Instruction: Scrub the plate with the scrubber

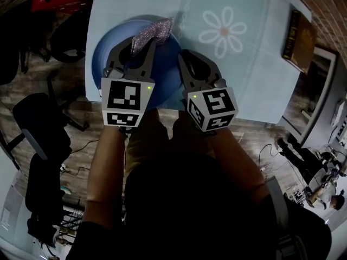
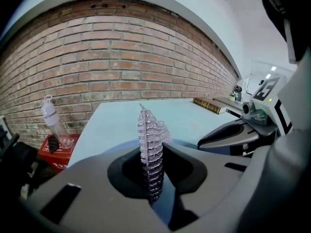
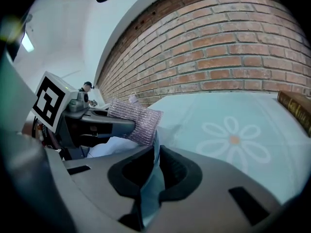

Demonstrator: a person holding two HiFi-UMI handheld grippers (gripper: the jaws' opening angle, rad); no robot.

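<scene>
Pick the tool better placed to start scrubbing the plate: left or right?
Left. The left tool is shut on the scrubber, which sits over the plate at its far edge. The right tool is clamped on the plate's rim, likely steadying it.
</scene>
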